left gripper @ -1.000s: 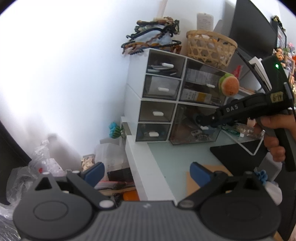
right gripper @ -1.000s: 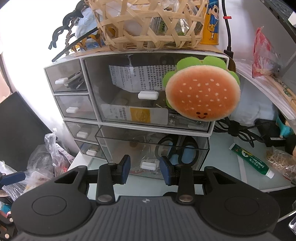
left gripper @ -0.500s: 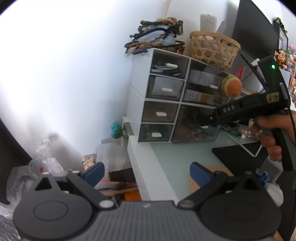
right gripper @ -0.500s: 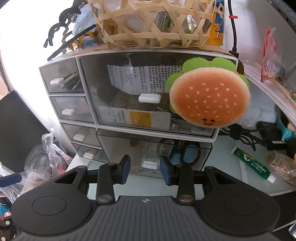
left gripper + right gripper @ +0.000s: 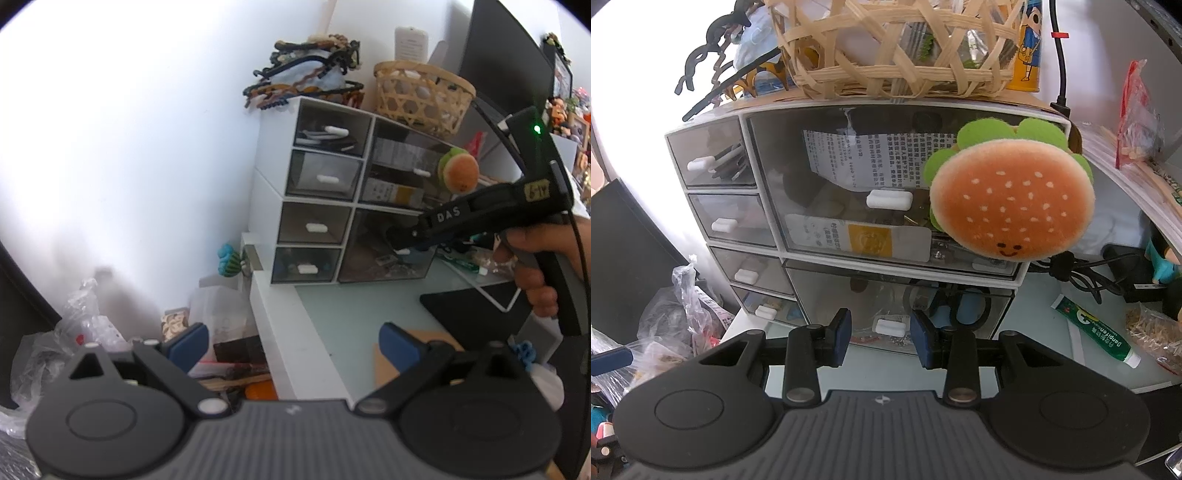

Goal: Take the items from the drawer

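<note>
right tool (image 5: 880,331): pads parted either side of small white drawer handle (image 5: 890,326), none touched | smoky transparent lower-right drawer (image 5: 897,306) sits slightly pulled out on desk (image 5: 354,314), handle horizontal | plush orange hamburger toy (image 5: 1012,206) hangs above | left tool (image 5: 293,341): wide, empty

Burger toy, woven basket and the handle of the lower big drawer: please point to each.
burger toy (image 5: 1012,214), right wrist view, middle of bun.
woven basket (image 5: 886,48), right wrist view, front wall.
lower big drawer handle (image 5: 890,326), right wrist view, middle of the white tab.
</note>
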A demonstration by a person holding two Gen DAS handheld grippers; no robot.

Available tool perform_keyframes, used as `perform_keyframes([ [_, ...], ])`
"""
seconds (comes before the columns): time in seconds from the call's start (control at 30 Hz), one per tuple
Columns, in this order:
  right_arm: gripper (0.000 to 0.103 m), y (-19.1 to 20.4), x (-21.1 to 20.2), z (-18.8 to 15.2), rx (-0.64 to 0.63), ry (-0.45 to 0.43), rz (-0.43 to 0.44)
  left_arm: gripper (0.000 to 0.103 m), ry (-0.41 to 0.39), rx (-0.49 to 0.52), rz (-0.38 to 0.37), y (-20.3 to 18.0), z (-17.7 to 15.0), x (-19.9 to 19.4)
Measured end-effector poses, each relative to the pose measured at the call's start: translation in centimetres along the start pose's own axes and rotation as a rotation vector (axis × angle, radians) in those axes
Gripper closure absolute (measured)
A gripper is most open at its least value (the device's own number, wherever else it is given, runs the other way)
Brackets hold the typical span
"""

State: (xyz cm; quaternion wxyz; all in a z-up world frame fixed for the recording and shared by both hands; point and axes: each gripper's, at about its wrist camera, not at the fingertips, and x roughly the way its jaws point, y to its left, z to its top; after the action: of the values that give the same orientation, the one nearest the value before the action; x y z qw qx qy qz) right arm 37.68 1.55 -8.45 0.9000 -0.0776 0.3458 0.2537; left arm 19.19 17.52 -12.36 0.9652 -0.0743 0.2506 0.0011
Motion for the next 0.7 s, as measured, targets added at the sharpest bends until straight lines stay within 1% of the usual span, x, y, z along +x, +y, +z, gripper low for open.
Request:
perform_keyframes([
  [0.43, 0.062, -0.6, -1.3, -0.4, -0.001, 0.025, -0.035, 0.003, -0.012, -0.001, -0.027, -0.4, 0.2, -0.3],
  [0.6, 0.054, -0.5, -2.7, -0.5, -0.018, 0.023, -0.063, 0.003, -0.023, 0.001, -0.041, -0.7, 0.4, -0.8],
  [0.7, 0.046, -0.4, -3.6, -0.5, -0.025, 0.015, -0.078, 0.003, -0.029, 0.006, -0.045, -0.9, 0.4, -1.1],
])
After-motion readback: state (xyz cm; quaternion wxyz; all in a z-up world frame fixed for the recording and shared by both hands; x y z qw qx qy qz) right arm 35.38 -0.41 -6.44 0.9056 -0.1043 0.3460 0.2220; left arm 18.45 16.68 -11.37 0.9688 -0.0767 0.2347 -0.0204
